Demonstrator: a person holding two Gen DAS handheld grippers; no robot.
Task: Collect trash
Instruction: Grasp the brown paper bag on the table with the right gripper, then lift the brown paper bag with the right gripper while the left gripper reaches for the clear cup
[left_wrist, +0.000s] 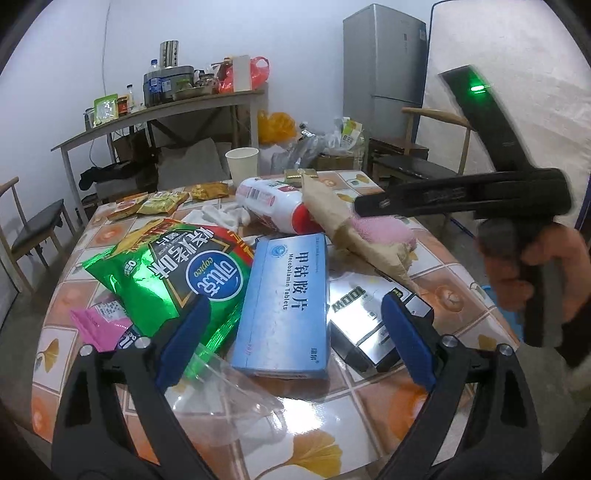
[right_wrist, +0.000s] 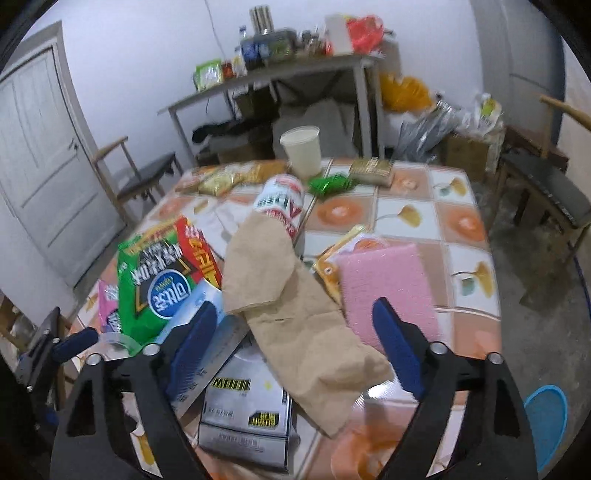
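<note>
I am holding my left gripper (left_wrist: 291, 325) low over the near part of the tabletop (left_wrist: 373, 402), jaws spread wide and pinching nothing. The blue pill box (left_wrist: 284, 302) is lying right between my two blue fingers (left_wrist: 184, 339). I think that box is the piece of trash to grab first. To do it well, I should be going down straight, keeping one finger on each long side, and squeezing only when both pads are beside the box. The green chip bag (left_wrist: 173, 280) is lying under the box's left edge, so I should be careful not to catch it too.

My right gripper (right_wrist: 295, 347) is also spread and empty, hanging over the brown paper bag (right_wrist: 295, 321). The picture is blurry there.

The right view is showing things the left view is not: the whole pink sponge (right_wrist: 384, 291), a blue bin (right_wrist: 546, 421) down at the right, and a door (right_wrist: 44, 166). The left view is showing the clear plastic wrap (left_wrist: 225, 402) near me and my right hand (left_wrist: 535, 266) holding its gripper.
</note>
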